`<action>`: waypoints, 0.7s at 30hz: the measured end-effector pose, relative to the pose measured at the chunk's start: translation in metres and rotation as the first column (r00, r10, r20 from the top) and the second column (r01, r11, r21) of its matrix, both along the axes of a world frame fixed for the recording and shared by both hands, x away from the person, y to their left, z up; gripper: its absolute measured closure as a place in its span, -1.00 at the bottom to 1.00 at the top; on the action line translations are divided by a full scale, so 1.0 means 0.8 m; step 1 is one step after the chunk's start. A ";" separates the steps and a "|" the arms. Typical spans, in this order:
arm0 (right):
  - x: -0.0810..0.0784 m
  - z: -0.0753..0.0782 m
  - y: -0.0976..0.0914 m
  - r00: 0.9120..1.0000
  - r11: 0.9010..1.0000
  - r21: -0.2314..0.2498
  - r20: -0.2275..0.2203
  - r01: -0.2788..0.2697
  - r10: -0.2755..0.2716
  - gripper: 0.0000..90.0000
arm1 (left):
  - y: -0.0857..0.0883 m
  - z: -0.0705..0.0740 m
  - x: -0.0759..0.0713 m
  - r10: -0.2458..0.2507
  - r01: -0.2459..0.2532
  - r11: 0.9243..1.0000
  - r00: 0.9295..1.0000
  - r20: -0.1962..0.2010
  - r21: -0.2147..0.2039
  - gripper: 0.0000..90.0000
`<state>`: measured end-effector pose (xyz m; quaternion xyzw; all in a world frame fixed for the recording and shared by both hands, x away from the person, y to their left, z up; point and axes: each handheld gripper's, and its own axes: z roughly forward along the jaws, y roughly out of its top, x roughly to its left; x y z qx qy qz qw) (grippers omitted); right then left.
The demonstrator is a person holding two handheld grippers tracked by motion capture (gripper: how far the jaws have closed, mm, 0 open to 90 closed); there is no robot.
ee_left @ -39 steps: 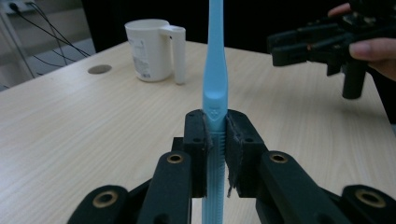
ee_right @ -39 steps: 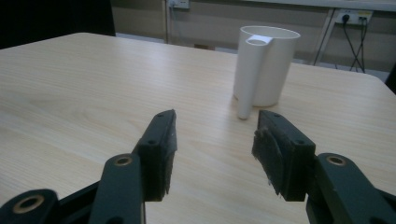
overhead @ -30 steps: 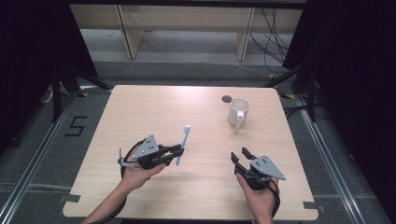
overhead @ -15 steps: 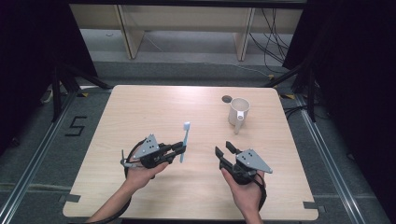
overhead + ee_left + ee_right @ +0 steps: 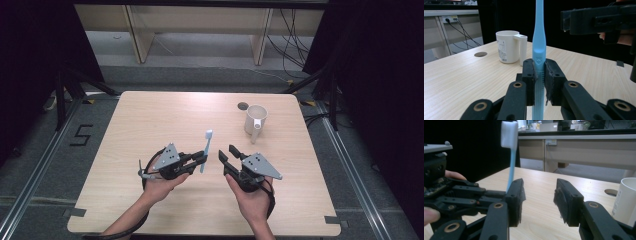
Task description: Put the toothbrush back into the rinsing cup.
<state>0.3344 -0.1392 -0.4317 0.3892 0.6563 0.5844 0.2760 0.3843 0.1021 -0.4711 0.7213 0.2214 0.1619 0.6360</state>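
The left gripper's (image 5: 200, 161) fingers (image 5: 530, 75) are clenched on the light blue toothbrush (image 5: 539, 47), their pads pressing the ribbed lower part of its handle from both sides. The brush stands upright between them, its white bristle head (image 5: 509, 133) at the top, well above the counter (image 5: 165, 115).

Just beside the toothbrush, on the side toward the white cup (image 5: 255, 120), the right gripper's (image 5: 227, 153) fingers (image 5: 515, 200) stand apart with nothing between them; they have just been closing somewhat, and only bare counter shows in the gap. In the right gripper view, the brush rises just beyond one finger's tip, apart from it. In the left gripper view, the right gripper appears as a dark bar beside the upper stretch of the handle, apart from the brush.

Each gripper is held in a person's hand, and the forearms come in from the near edge of the counter. The left hand (image 5: 162, 186) sits below and behind the toothbrush, the right hand (image 5: 252, 197) beside it on the cup side.

The cup stands upright farther from the person than the toothbrush, well apart from it, its handle turned toward the grippers. A round hole (image 5: 243, 105) in the counter lies just behind the cup.
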 end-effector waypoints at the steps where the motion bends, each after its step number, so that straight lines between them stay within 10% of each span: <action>1: 0.001 0.001 0.001 1.000 1.000 0.003 0.009 -0.009 0.009 0.31 | -0.001 0.000 0.000 0.003 -0.003 1.000 1.000 -0.001 -0.001 0.74; 21: 0.013 0.010 0.025 1.000 0.999 0.035 -0.016 -0.006 0.007 0.45 | -0.025 0.001 -0.005 0.037 -0.038 0.999 0.998 0.045 0.014 0.74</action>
